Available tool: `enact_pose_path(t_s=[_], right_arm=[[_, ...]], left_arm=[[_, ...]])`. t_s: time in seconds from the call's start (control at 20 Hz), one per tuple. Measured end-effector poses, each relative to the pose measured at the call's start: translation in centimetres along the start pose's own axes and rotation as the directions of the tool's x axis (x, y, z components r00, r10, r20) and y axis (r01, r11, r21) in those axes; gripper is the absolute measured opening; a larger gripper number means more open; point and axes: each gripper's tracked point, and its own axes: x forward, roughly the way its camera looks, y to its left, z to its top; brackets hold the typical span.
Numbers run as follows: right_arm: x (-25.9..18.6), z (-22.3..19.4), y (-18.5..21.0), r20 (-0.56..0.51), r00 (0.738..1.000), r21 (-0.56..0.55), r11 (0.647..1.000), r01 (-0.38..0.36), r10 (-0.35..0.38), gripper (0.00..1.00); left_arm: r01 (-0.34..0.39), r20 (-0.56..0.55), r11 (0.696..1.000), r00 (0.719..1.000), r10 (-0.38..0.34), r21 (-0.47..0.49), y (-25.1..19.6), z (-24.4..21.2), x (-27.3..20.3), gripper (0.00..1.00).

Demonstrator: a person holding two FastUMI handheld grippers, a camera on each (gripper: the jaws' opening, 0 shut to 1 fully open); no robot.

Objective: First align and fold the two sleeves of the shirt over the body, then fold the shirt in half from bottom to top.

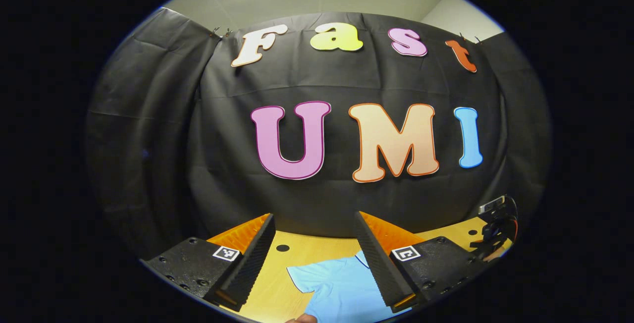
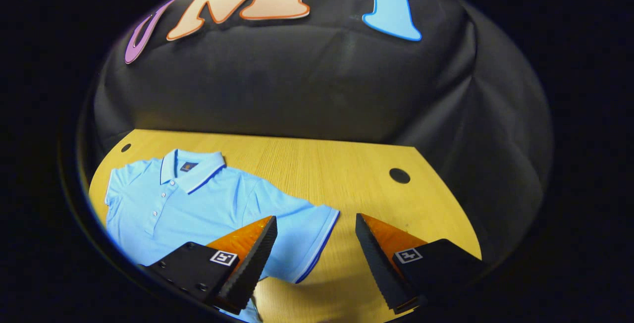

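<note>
A light blue polo shirt (image 2: 198,199) lies flat on the wooden table (image 2: 322,164), collar toward the back wall. Its right sleeve (image 2: 307,229) spreads outward with a dark trimmed cuff. My right gripper (image 2: 314,224) hovers open just above that sleeve's cuff, nothing between its fingers. In the left gripper view the shirt (image 1: 337,288) shows its other sleeve (image 1: 302,278) low down. My left gripper (image 1: 314,221) is held open above it, pointing at the back wall. The other gripper (image 1: 495,229) appears at the far right of the left gripper view.
The table (image 1: 297,258) has round cable holes (image 2: 399,175) (image 1: 282,247). Black cloth walls close the table at the back and sides. A bit of a hand (image 1: 302,319) shows at the bottom edge of the left gripper view.
</note>
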Motion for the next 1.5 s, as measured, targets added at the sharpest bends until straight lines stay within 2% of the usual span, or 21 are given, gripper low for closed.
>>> enact_pose_path(t_s=[0.4, 0.55, 0.6, 0.65, 0.7, 0.8, 0.9, 0.95, 1.0, 1.05, 1.15, 1.25, 1.5], right_arm=[[4.1, -3.8, -0.3, -0.119, 0.993, 0.067, 0.997, 0.033, -0.025, 1.0], [4.6, -3.9, 0.2, -0.133, 0.991, 0.12, 0.993, 0.011, 0.005, 0.96], [4.5, -4.0, 0.9, -0.141, 0.989, 0.156, 0.988, -0.018, 0.04, 0.95], [4.5, -3.9, 1.0, -0.14, 0.99, 0.163, 0.987, -0.01, 0.034, 0.92], [4.8, -3.8, 1.0, -0.134, 0.99, 0.174, 0.984, -0.026, 0.05, 0.69], [4.5, -3.8, 1.9, -0.134, 0.988, 0.186, 0.981, -0.047, 0.072, 0.31], [4.3, -3.7, 2.4, -0.133, 0.988, 0.191, 0.98, -0.053, 0.08, 0.07], [4.2, -3.5, 2.7, -0.137, 0.986, 0.205, 0.977, -0.065, 0.094, 0.03], [3.9, -3.5, 2.7, -0.138, 0.986, 0.207, 0.976, -0.067, 0.097, 0.0], [3.7, -3.1, 2.5, -0.131, 0.987, 0.205, 0.976, -0.067, 0.095, 0.03], [3.2, -1.5, 2.9, -0.091, 0.991, 0.218, 0.973, -0.079, 0.101, 0.0], [2.5, 0.1, 3.1, -0.061, 0.993, 0.219, 0.972, -0.086, 0.101, 0.03], [0.6, 3.1, 6.1, -0.004, 0.99, 0.215, 0.967, -0.134, 0.138, 0.03]], left_arm=[[-0.023, -0.045, 1.0, 0.999, 0.023, 0.0, -0.3, -1.2, 0.0, 0.94], [-0.021, -0.053, 1.0, 0.998, 0.021, 0.004, -0.8, -1.5, 0.1, 0.95], [-0.019, -0.055, 1.0, 0.998, 0.019, 0.004, -1.1, -1.4, 0.2, 0.95], [-0.016, -0.056, 1.0, 0.998, 0.016, 0.003, -1.4, -1.5, 0.2, 0.95], [-0.015, -0.058, 1.0, 0.998, 0.016, 0.004, -1.6, -1.6, 0.2, 0.95], [-0.014, -0.058, 1.0, 0.998, 0.014, 0.005, -2.0, -1.7, 0.0, 0.95], [-0.014, -0.066, 1.0, 0.998, 0.014, 0.003, -2.2, -1.9, -0.4, 0.95], [-0.015, -0.065, 1.0, 0.998, 0.015, 0.0, -2.2, -1.8, -0.7, 0.95], [-0.018, -0.061, 1.0, 0.998, 0.018, -0.004, -2.1, -1.7, -0.9, 0.94], [-0.022, -0.052, 1.0, 0.998, 0.021, -0.008, -1.9, -1.5, -1.2, 0.96], [-0.024, -0.044, 1.0, 0.999, 0.023, -0.003, -1.3, -1.6, -1.1, 0.97], [-0.028, -0.058, 1.0, 0.998, 0.029, 0.007, -0.4, -2.2, -0.8, 0.98], [-0.016, -0.07, 1.0, 0.997, 0.015, -0.016, 0.7, -2.9, -0.7, 0.97]])
